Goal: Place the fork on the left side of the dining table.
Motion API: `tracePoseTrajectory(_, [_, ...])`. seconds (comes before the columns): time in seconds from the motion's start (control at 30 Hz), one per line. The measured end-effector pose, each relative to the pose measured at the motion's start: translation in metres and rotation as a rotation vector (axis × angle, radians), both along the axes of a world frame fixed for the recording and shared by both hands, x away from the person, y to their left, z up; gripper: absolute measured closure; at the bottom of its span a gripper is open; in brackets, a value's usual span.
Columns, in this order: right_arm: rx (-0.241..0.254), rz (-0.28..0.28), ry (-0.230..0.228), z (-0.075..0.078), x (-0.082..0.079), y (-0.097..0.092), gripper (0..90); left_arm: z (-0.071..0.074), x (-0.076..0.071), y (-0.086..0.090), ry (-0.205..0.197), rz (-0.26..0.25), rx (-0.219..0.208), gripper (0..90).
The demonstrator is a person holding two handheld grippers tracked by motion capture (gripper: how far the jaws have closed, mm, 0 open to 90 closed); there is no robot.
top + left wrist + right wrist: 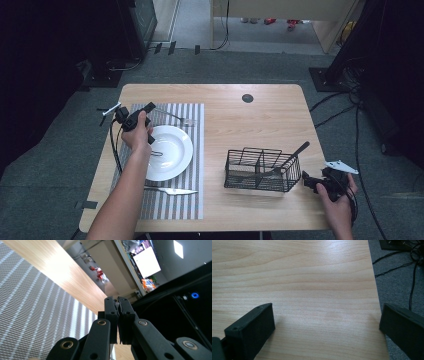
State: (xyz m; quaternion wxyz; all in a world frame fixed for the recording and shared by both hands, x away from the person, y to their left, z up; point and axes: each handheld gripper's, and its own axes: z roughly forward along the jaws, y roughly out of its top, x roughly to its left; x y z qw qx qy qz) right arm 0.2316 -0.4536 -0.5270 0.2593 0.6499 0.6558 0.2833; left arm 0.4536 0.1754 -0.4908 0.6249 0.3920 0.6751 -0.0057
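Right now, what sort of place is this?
Probably a lab or office set up for recording: a place setting, plate on a striped mat, on a desk, with cables across grey carpet.

The round plate is plain white. Beneath it, the rectangular placemat carries narrow grey and white stripes. The wooden table is pale tan with fine grain and one small dark disc. The wire basket is black. The carpet is dark grey.

White plate on striped placemat, knife just beside
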Motion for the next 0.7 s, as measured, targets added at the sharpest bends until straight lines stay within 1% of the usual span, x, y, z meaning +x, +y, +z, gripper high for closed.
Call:
tracePoseTrajectory(0.07, [0.0,0.0,0.0,0.0,0.0,0.0,0.0,0.0,0.002,-0.001,-0.003,0.008,0.002,88.6])
tracePoseTrajectory(0.13, [0.0,0.0,0.0,0.0,0.0,0.0,0.0,0.0,0.003,-0.003,0.009,0.014,0.027,88.6])
tracePoseTrajectory(0.2, [0.0,0.0,0.0,0.0,0.0,0.0,0.0,0.0,0.003,-0.005,0.015,0.008,0.046,88.6])
tracePoseTrajectory(0.27, [0.0,0.0,0.0,0.0,0.0,0.0,0.0,0.0,0.003,-0.004,0.035,0.014,0.038,88.6])
tracePoseTrajectory(0.33, [0.0,0.0,0.0,0.0,0.0,0.0,0.0,0.0,0.004,-0.003,0.055,0.017,0.041,88.5])
tracePoseTrajectory(0.4, [0.0,0.0,0.0,0.0,0.0,0.0,0.0,0.0,0.005,-0.001,0.086,0.02,0.037,88.2])
tracePoseTrajectory(0.47, [0.0,0.0,0.0,0.0,0.0,0.0,0.0,0.0,0.005,0.0,0.111,0.012,0.065,87.0])
tracePoseTrajectory(0.53, [0.0,0.0,0.0,0.0,0.0,0.0,0.0,0.0,0.006,0.002,0.125,-0.003,0.115,84.8])
tracePoseTrajectory(0.57, [0.0,0.0,0.0,0.0,0.0,0.0,0.0,0.0,0.006,0.003,0.129,-0.01,0.134,81.6])
tracePoseTrajectory(0.6, [0.0,0.0,0.0,0.0,0.0,0.0,0.0,0.0,0.007,0.004,0.138,-0.016,0.171,81.6])
tracePoseTrajectory(0.63, [0.0,0.0,0.0,0.0,0.0,0.0,0.0,0.0,0.007,0.006,0.156,-0.023,0.201,79.0])
tracePoseTrajectory(0.67, [0.0,0.0,0.0,0.0,0.0,0.0,0.0,0.0,0.008,0.008,0.168,-0.022,0.213,77.9])
tracePoseTrajectory(0.7, [0.0,0.0,0.0,0.0,0.0,0.0,0.0,-0.001,0.009,0.009,0.18,-0.025,0.21,76.6])
